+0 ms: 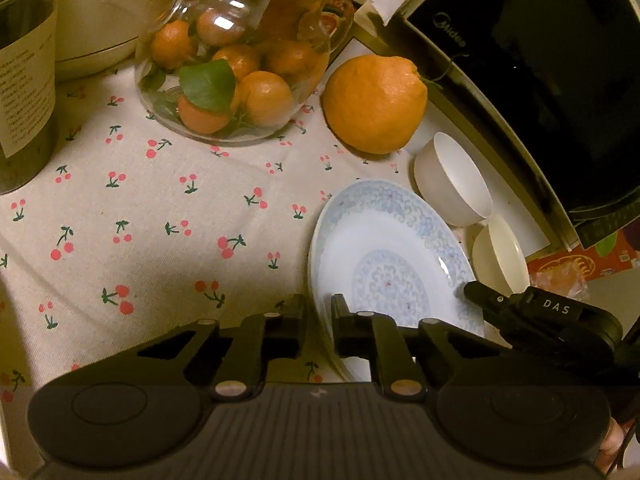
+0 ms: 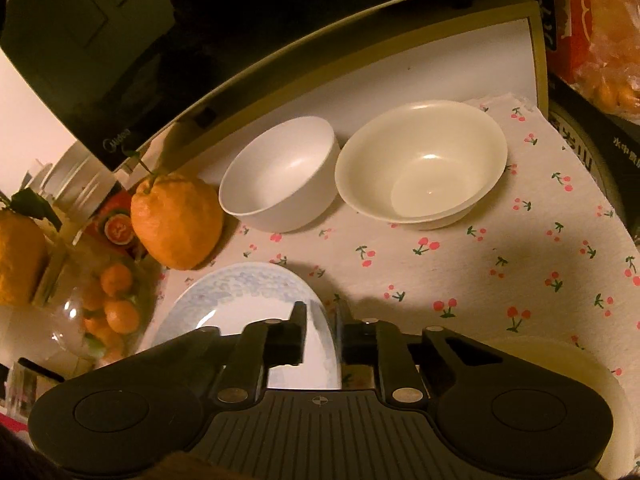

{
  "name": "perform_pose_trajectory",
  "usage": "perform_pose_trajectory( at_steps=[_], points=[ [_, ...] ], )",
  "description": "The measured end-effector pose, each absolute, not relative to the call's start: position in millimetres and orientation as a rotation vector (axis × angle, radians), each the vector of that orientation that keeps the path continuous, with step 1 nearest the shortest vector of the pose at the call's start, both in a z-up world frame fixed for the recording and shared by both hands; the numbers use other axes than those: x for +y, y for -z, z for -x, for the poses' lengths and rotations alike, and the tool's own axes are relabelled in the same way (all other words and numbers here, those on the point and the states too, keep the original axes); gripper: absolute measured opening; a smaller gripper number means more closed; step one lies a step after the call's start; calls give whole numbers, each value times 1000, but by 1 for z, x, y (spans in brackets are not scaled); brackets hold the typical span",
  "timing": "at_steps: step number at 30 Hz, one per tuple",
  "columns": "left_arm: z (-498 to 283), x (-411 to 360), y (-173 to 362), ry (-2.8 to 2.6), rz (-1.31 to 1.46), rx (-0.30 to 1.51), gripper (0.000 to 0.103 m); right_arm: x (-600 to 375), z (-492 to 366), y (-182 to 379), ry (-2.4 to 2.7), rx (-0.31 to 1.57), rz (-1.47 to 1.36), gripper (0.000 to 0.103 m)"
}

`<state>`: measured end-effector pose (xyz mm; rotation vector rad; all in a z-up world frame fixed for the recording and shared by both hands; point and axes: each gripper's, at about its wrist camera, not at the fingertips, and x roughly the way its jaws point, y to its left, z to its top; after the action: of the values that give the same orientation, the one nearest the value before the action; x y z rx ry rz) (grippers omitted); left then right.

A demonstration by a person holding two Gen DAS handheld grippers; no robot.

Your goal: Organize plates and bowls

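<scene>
Both grippers are clamped on the same blue-patterned plate (image 1: 384, 256), the left gripper (image 1: 319, 312) pinching its left rim and the right gripper (image 2: 322, 318) pinching the opposite rim, each with one finger over the glazed face and one beneath. The plate sits on the cherry-print tablecloth (image 1: 160, 208) covering the table, just in front of the big orange (image 1: 374, 104) and the two bowls by the back edge. To do this step well, the lift probably needs both hands rising together and level, since glazed ceramic is slick and a thin rim gives the pads little to bite on; any twist between the hands could let it slide. The plate is shallow and round with a pale lacy border and centre medallion. The white bowl (image 2: 280, 172) is deep and matte, touching the wider, glossier cream bowl (image 2: 422, 160). A clear glass jar (image 1: 236, 76) of small oranges stands towards the back left.
</scene>
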<state>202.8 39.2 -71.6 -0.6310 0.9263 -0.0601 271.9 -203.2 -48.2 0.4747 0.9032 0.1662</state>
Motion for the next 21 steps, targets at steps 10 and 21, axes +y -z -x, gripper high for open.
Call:
perform_pose_trajectory(
  at_steps=[10,21],
  points=[
    [-199,34,63,59,507,922,10,-201,-263,41,-183,906,-491,9],
    [-184,40,58,73,394,953,10,-177,-240,25,-197,921,-368,9]
  ],
)
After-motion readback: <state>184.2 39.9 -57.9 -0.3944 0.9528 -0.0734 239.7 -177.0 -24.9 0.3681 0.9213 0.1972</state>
